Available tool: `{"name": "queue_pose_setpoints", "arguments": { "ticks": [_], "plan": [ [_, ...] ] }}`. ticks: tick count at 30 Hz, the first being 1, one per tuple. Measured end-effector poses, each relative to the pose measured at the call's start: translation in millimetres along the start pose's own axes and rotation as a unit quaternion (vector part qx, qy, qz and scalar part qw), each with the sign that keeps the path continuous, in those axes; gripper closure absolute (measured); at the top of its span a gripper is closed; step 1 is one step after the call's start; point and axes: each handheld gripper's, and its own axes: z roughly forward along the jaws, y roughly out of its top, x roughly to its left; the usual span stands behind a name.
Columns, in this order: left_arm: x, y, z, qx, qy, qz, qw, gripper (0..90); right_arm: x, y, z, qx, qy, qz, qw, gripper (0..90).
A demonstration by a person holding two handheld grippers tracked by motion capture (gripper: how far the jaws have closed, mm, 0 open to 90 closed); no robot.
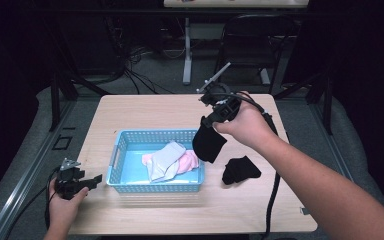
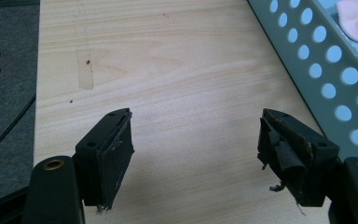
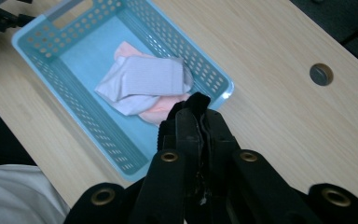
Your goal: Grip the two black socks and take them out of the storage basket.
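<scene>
My right gripper [image 1: 209,121] is shut on a black sock [image 1: 208,142], which hangs in the air over the right end of the blue basket [image 1: 130,188]. In the right gripper view the sock's edge [image 3: 198,101] pokes out between the closed jaws, above the basket [image 3: 37,44]. Inside the basket lie a grey sock [image 1: 164,160] [image 3: 142,81] and a pink sock [image 1: 189,162] [image 3: 161,112]. A second black sock [image 1: 240,170] lies on the table to the right of the basket. My left gripper [image 1: 96,180] [image 2: 196,140] rests open at the table's near left, beside the basket wall [image 2: 326,70].
The wooden table [image 1: 145,107] has bare room behind and in front of the basket. A cable hole [image 3: 320,73] sits in the tabletop. Beyond the far edge stand a chair [image 1: 252,40] and a desk leg [image 1: 187,55], with floor cables.
</scene>
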Motion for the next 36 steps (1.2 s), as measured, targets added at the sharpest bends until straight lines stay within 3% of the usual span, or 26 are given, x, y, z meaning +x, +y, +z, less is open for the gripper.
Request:
{"name": "queue_pose_setpoints", "arguments": {
  "ticks": [8,17,31,36],
  "plan": [
    [-0.7,-0.5,1.5,-0.002,0.003,0.0,1.0,26.1,-19.0,-17.3,1.4,0.0,-0.017,0.023,0.9996,86.8],
    [0.1,-1.9,-1.1,0.0,0.0,-0.001,1.0,26.1,-24.7,-36.0,11.3,0.01,-0.021,0.038,0.999,86.8],
    [0.2,-3.1,0.4,-0.006,0.005,-0.003,1.0,26.1,-29.8,-73.2,42.9,0.033,-0.002,0.058,0.9978,86.8],
    [-0.8,-2.8,0.7,-0.002,0.004,0.001,1.0,26.1,-43.4,-94.7,67.1,0.046,-0.002,0.086,0.9953,86.7]
  ]
}}
